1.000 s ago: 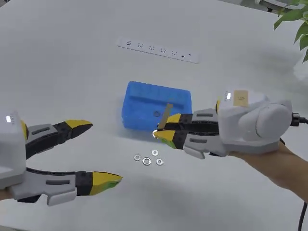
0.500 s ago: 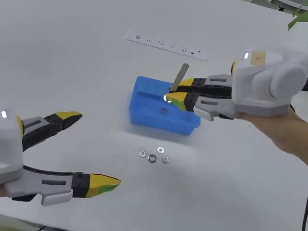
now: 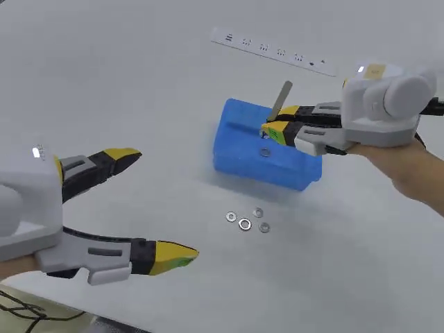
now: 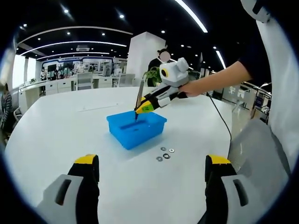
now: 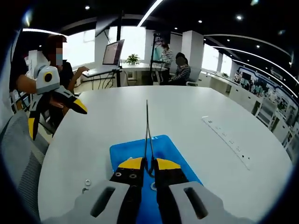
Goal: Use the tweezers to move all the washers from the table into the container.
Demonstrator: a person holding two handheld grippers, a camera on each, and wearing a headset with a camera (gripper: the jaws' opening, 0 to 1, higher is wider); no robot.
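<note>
Tweezers stand pinched between the jaws of my right gripper. The jaws are closed on the tweezers low down, so the tail sticks up and the tips point down into the blue container. I hold them over the middle of the box and not its rim, so that anything let go should fall inside. Whether the tips carry a washer right now is too small for me to tell. One washer lies on the container floor just below the gripper.

Four more washers sit in a tight cluster on the white table, just in front of the container's near wall and apart from it. That makes for a short trip between pickup and drop, which I judge is why the box is parked so close.

My left gripper hovers off to the side with its jaws spread wide and nothing between them, well apart from the washers and the box. It has no job here beyond keeping out of the way. A power strip lies beyond the container, clear of the work.

By my reckoning most of the task is ahead.
</note>
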